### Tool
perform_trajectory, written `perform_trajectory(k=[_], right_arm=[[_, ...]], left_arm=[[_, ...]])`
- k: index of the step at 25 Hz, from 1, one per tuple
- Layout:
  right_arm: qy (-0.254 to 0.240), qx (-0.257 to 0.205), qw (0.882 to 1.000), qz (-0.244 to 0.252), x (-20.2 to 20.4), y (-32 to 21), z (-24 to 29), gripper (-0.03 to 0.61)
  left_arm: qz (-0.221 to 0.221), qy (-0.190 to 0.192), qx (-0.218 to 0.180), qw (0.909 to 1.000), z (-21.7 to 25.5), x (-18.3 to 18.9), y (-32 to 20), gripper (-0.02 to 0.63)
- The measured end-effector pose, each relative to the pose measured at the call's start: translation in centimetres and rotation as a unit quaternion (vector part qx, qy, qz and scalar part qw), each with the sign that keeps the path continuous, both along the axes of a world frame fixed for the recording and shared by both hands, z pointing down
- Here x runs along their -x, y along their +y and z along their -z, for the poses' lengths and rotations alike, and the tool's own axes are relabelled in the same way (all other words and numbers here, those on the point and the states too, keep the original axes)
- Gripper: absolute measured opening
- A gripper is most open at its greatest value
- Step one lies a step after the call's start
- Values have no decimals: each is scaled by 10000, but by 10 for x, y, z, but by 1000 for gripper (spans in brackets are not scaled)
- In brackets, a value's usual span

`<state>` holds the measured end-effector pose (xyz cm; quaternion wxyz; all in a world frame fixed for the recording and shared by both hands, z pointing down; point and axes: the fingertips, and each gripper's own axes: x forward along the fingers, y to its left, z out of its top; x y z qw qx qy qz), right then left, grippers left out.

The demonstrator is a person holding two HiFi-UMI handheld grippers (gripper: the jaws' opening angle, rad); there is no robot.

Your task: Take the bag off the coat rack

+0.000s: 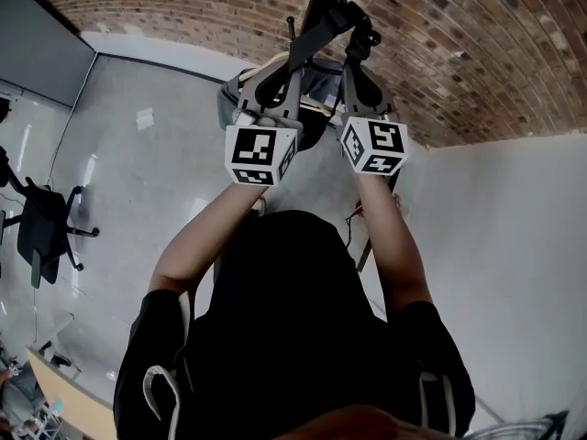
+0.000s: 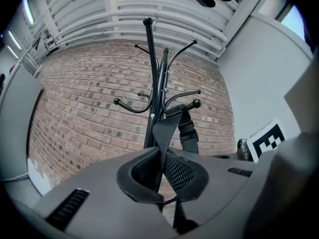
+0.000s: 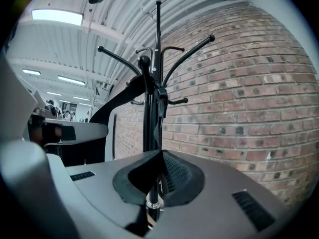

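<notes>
At the far side of the room, against the red brick wall (image 1: pixel 183 7), we hold both tools up to the black metal coat rack (image 2: pixel 151 59) with curved, ball-tipped hooks. The left gripper (image 2: pixel 162 156) is clamped on the black webbing strap (image 2: pixel 167 128). Its dark ribbed pads pinch the band, which rises from them to a hook on the right of the pole, with a plastic buckle just beside it. In the right gripper view, the right gripper (image 3: pixel 159 158) also has its pads pressed together. The strap (image 3: pixel 155 128) runs edge-on down from the rack (image 3: pixel 158 34) into the seam between them. From the head view, the left gripper (image 1: pixel 293 39) and right gripper (image 1: pixel 353 37) reach side by side, close together. The grey fabric bag (image 1: pixel 319 79) hangs at the rack just beyond them, still on its hook. A black office chair (image 1: pixel 41 227) stands well apart at the left on the grey floor.
</notes>
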<state>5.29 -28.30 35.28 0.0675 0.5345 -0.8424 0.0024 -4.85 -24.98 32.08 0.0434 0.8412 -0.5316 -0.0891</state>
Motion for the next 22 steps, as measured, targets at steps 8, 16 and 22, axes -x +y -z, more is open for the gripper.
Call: perform_trajectory(k=[8,16,22], right_arm=[[-619,-274,9974,-255,-15,31,28,21],[-759,-532,9949,-388,-29,60,59,22],[-798,-650,9935,-484,-39,79,71,23]], left_arm=[[-161,161,-164,9996,25,4,34,22],[-350,435,-321,9979,48,-2,55,22],[-275,599,-325,9973,55,5,61,22]])
